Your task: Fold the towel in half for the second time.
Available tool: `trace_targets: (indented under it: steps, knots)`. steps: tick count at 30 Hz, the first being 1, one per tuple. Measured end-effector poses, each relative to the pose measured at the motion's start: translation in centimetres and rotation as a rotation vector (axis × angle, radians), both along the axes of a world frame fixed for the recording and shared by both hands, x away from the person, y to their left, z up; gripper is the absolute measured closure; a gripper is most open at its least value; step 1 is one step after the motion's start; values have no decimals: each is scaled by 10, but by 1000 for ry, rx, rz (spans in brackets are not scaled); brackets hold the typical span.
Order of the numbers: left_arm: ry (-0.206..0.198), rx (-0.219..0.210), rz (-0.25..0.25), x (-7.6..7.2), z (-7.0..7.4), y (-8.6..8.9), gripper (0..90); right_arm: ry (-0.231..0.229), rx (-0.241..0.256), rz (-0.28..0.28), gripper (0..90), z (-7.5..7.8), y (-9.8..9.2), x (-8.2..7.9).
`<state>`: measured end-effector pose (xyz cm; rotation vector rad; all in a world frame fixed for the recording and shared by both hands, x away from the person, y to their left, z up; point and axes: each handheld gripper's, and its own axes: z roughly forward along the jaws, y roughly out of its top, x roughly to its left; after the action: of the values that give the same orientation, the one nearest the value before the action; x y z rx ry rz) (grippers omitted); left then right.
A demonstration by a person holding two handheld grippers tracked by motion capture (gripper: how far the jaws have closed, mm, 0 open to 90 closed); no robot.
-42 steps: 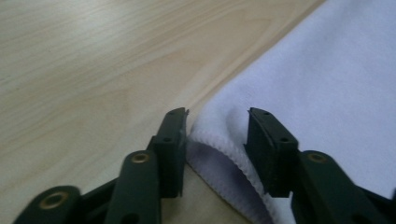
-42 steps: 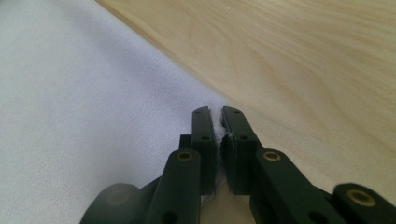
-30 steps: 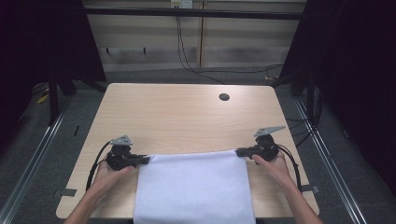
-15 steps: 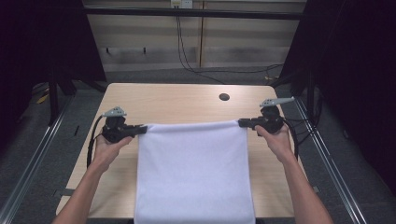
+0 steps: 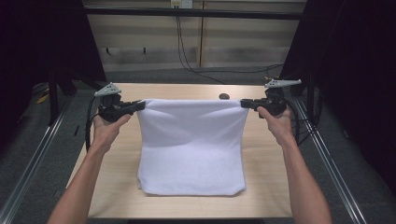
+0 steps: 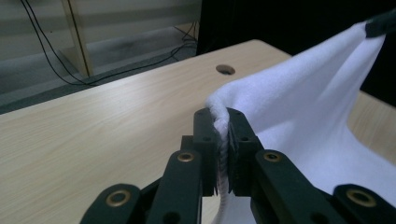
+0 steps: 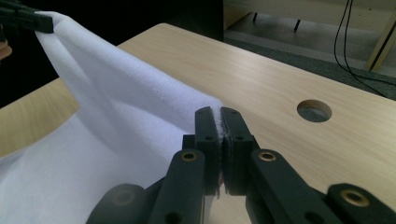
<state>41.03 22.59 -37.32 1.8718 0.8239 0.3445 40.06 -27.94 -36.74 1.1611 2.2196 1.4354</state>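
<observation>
A white towel (image 5: 191, 144) hangs stretched between my two grippers above the wooden table (image 5: 266, 172); its lower part rests on the table near the front edge. My left gripper (image 5: 138, 105) is shut on the towel's upper left corner (image 6: 220, 116). My right gripper (image 5: 243, 103) is shut on the upper right corner (image 7: 217, 122). Both are lifted off the table, about level with each other. In the left gripper view the right gripper's tip (image 6: 380, 25) pinches the far corner; in the right gripper view the left gripper's tip (image 7: 28, 18) does the same.
A round cable hole (image 5: 224, 96) lies in the table near its far edge, just behind the towel's top edge. Metal rails (image 5: 32, 154) run along the floor on both sides. Cables (image 5: 187, 51) trail on the floor behind the table.
Both grippers have risen and moved away from the person toward the far edge, lifting the towel's top edge. More of the towel has come onto the table.
</observation>
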Motion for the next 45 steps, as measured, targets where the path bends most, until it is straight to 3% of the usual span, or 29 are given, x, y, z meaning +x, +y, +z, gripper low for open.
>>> trace_targets:
  steps: [2,9,12,15,17,22,25,31,34,37,39,41,43,45]
  knots:
    - [-8,13,-25,-10,-2,2,845,-6,-11,15,869,-1,1,-8]
    - [-57,-45,-81,-55,-1,9,846,-35,-35,88,869,6,-2,-46]
    - [-48,-33,-97,-67,-1,12,845,-52,-48,117,869,13,-1,-65]
    - [-23,-31,-113,-82,-12,16,845,-53,-37,139,868,8,-1,-82]
    - [-20,12,-118,-92,-25,16,844,-40,-48,159,868,-1,1,-94]
    - [56,66,-158,-112,-58,15,843,25,-78,194,867,-36,6,-122]
    - [100,60,-165,-121,-76,19,837,65,-78,211,861,-57,7,-138]
    - [156,106,-228,-151,-93,17,824,159,-109,265,802,-92,13,-166]
    - [190,107,-256,-163,-100,18,790,200,-119,282,759,-102,13,-178]
    - [228,116,-245,-175,-104,12,688,218,-111,285,708,-108,11,-187]
    - [222,132,-267,-181,-102,7,644,220,-104,280,667,-109,11,-191]
    - [204,70,-251,-181,-97,10,564,198,-71,263,622,-107,10,-195]
    - [175,41,-205,-177,-93,17,512,163,-48,229,581,-104,9,-194]
    - [149,21,-114,-168,-93,28,474,127,-34,171,523,-100,7,-192]
